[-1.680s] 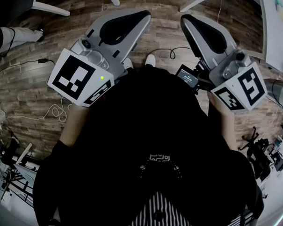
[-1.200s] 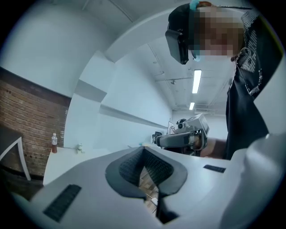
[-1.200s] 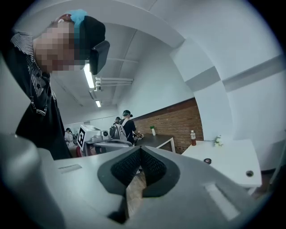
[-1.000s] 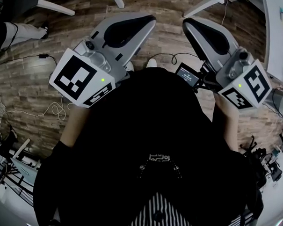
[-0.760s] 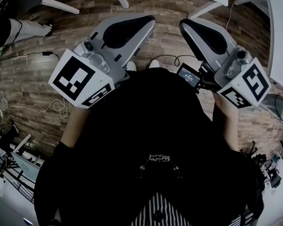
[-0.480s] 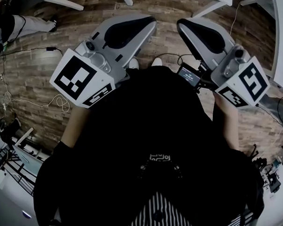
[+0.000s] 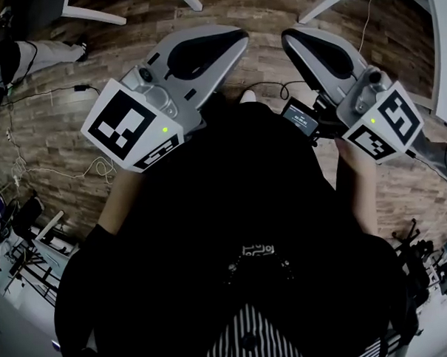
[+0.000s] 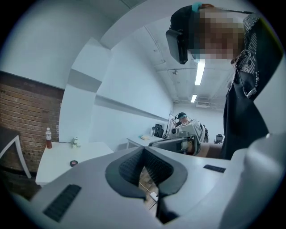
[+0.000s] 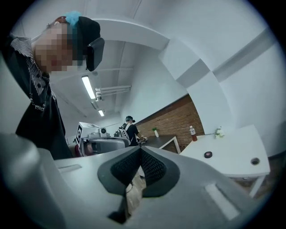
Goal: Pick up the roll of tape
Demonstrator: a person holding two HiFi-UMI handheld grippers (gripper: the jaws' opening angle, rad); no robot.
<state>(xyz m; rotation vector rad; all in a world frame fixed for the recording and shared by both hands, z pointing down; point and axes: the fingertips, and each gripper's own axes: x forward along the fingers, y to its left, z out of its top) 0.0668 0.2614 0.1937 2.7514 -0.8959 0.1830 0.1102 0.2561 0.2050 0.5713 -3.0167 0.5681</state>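
The left tongs point(image 8: 143, 150) are clenched, their ribbed black pads meeting at the tips with nothing gripped. Only a slice of wood floor and a pale cable show through the gap behind the pads. The right tongs point(image 9: 140, 149) are clenched the same way and just as empty. In the head view both are held out in front of the person's dark top, above the plank floor point(image 7: 52, 144), with their tips near each other but apart.

The roll of tape point(image 9: 208, 154) (small, black, lying flat) sits on a white bench point(image 9: 232, 150), well apart from both tongs and touched by neither. Farther back on the same bench stands a small bottle point(image 9: 192, 133) with a pale cap and reddish contents. Near it is a little green-and-white ornament point(image 9: 218, 132), too small to make out. A round hole point(image 9: 254, 161) shows in the benchtop towards its near corner. In the background another person point(image 9: 130, 127) in a dark top stands beside a dark bench.
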